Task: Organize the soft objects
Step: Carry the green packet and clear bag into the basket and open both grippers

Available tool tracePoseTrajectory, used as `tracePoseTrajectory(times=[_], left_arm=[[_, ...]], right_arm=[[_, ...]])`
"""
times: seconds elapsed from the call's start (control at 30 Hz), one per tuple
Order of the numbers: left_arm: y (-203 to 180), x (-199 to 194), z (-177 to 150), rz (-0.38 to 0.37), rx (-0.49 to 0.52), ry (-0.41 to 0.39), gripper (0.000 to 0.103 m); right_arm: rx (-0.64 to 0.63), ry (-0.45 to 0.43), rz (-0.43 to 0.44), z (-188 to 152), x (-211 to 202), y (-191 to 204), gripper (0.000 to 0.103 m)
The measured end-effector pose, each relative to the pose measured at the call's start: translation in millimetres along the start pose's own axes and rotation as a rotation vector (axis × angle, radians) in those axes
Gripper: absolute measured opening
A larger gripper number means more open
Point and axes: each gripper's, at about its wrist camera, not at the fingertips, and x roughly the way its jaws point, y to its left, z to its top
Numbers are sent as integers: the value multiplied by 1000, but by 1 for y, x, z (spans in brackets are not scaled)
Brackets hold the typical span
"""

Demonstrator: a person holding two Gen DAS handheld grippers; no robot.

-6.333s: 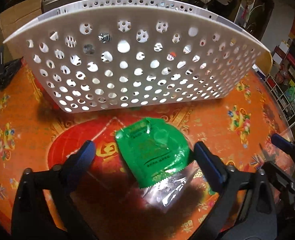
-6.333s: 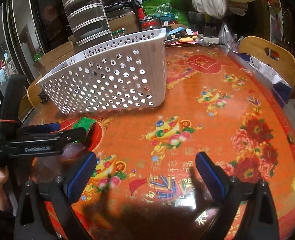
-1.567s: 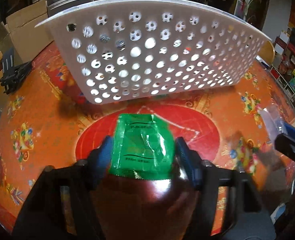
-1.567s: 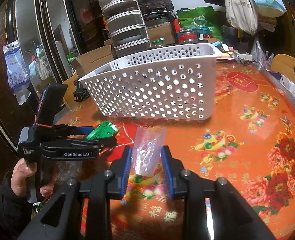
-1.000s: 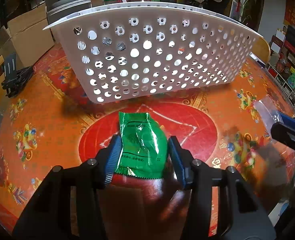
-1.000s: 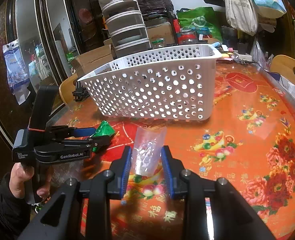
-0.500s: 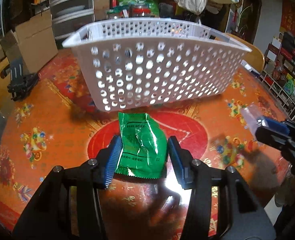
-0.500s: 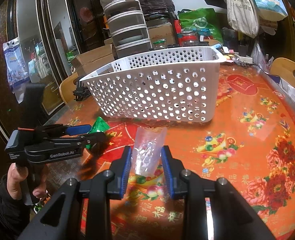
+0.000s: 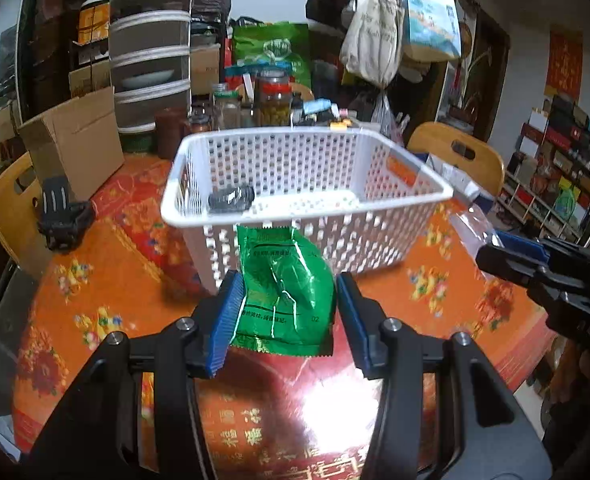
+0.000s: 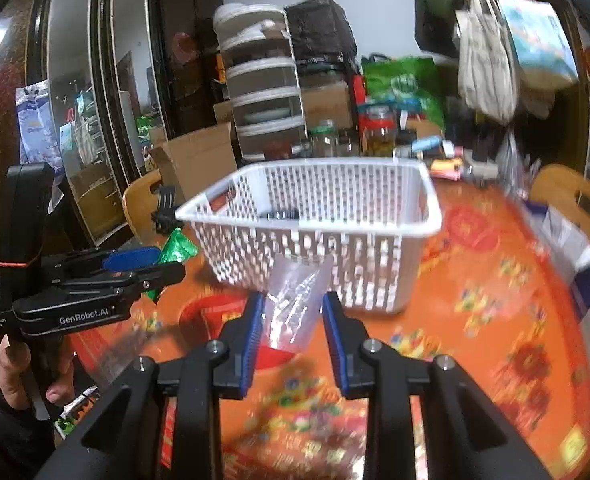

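While left tongs (image 9: 287, 312) grip green packet (image 9: 285, 284) | right tongs (image 10: 289, 320) grip clear bag (image 10: 295, 304) | orange floral tabletop (image 9: 95, 272)

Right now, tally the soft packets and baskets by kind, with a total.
Green foil packet, held in the left gripper: 1
Clear plastic bag, held in the right gripper: 1
White perforated basket: 1
Total: 3

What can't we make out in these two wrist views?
- Dark item in the white basket: too small to identify, both views.
- Clear bag contents: blurred, right wrist view.
- Green packet print: too small, left wrist view.
- Basket floor: mostly hidden by its near wall.
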Motion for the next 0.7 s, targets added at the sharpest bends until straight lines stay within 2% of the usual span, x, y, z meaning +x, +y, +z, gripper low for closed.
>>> tracePoseTrajectory(times=[0.17,0.3,0.5,0.6,0.7], left_arm=[[1,-10,43,-30,-14,-37,46],[2,7,86,-33,-24,-25,46],[13,74,129,-36,-82,88,46],[19,114,136,-37,-121,173,46],[24,147,135,-4,-126,244,46]], right_arm=[[-44,-21,-33,44,-2,0,29],[-69,3,-66,81,17,-4,29],[-75,90,-104,120,74,-20,29],[-60,174,-100,125,111,-31,29],[-36,247,-126,121,145,-47,30]])
